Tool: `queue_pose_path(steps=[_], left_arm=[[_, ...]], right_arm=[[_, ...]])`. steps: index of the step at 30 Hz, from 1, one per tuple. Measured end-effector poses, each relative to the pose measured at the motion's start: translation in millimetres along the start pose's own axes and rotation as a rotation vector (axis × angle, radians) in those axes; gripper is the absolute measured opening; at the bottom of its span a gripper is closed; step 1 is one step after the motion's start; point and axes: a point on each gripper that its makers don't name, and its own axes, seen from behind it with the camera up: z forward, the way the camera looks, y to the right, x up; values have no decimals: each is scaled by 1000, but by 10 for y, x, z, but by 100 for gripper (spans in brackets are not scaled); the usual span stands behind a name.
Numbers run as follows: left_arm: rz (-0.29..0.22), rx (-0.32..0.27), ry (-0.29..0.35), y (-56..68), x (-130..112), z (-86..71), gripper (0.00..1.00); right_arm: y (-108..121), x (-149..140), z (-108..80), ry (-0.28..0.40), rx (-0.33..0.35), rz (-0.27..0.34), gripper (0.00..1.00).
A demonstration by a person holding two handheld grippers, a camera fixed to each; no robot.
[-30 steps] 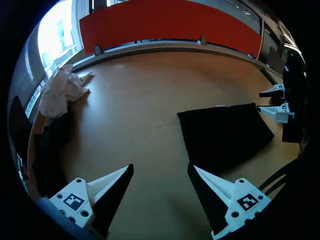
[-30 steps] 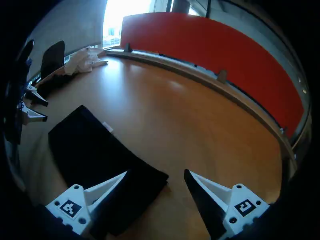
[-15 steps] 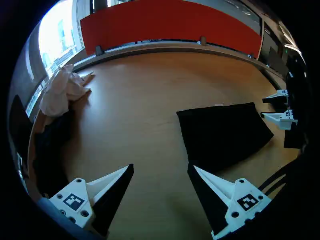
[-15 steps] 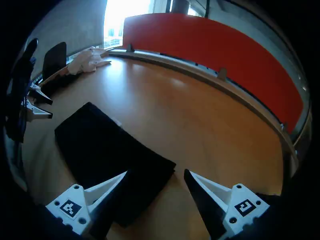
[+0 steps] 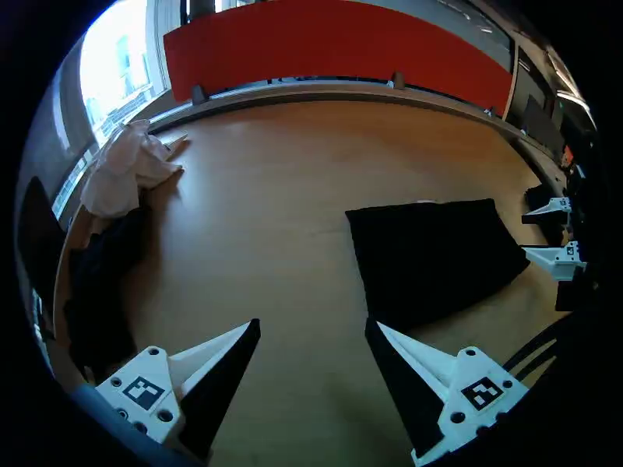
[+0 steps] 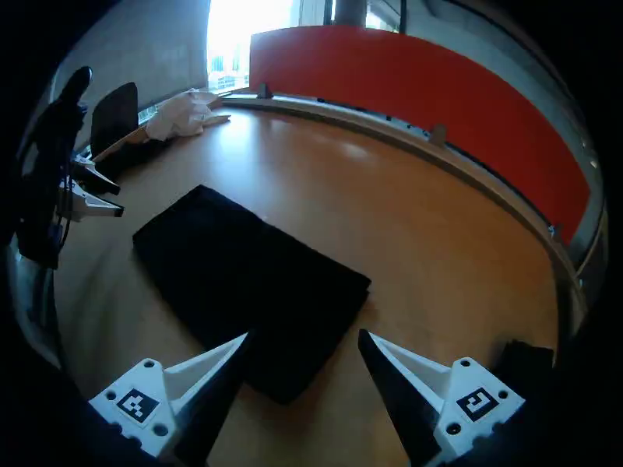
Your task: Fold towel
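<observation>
Your right hand-held gripper (image 6: 302, 336) has backed away from the black towel (image 6: 249, 288), which lies flat as a rectangle on the wooden surface (image 6: 389, 202). It and your left hand-held gripper (image 5: 311, 323) both gape open, empty. That fold looks finished, though the dark cloth hides its layers.

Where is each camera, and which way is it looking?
Left gripper view: rides on the open left gripper above the table, facing the black towel, with the right gripper beyond it.
Right gripper view: rides on the open right gripper, facing the towel, with the left gripper beyond it.
Shared: towel, table, white cloth, red panel, both grippers.
</observation>
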Motion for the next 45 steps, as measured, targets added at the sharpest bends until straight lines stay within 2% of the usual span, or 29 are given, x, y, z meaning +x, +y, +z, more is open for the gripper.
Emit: queue_pose_path(steps=[14,18,26,30,35,40,44,45], left_arm=[[-28,7,-15,-28,-145,-96,100],[-29,10,-16,-44,-162,-112,100],[-40,14,-18,-65,-206,-155,100],[-38,16,-20,-71,-222,-170,100],[-41,20,-21,-90,-229,-184,100],[-42,22,-21,-106,-229,-185,100],[-40,22,-19,-102,-226,-191,100],[-39,22,-19,-100,-227,-192,100]], right_arm=[[-167,-326,-157,-37,39,-10,100],[-151,-380,-159,-52,43,-21,95],[-158,-525,-146,-102,80,-12,63],[-150,-515,-148,-96,90,-9,47],[-154,-498,-155,-90,103,-19,31],[-165,-507,-159,-93,113,-27,23],[-152,-519,-158,-93,111,-24,11],[-147,-517,-158,-91,110,-22,10]])
